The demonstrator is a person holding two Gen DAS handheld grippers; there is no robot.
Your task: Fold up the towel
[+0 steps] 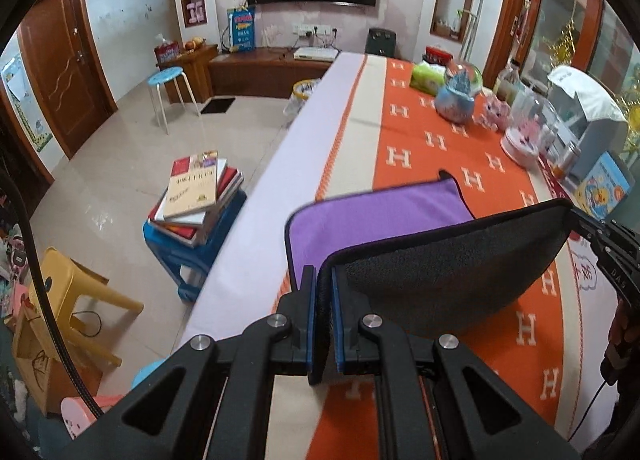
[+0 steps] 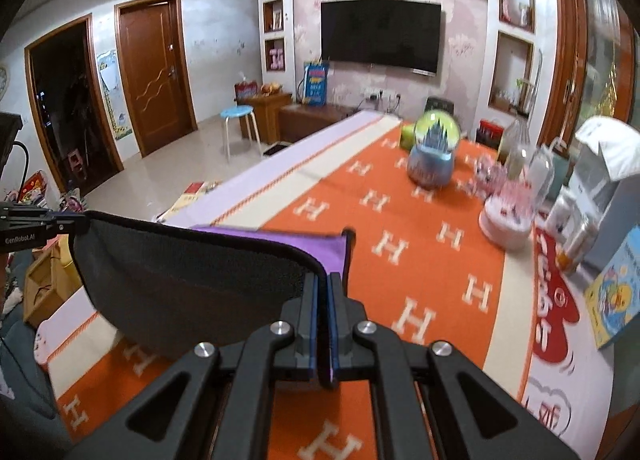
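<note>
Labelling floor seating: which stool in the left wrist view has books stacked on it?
The low blue plastic stool beside the table, carrying the book stack. The round-topped blue stool on white legs is bare, and so is the yellow stool.

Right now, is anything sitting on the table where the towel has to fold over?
Nothing visible is in the way. Both hand-held grippers, left and right, pinch the towel, lifted over bare orange tablecloth. The snow globe and jars stand farther back, to the right.
</note>
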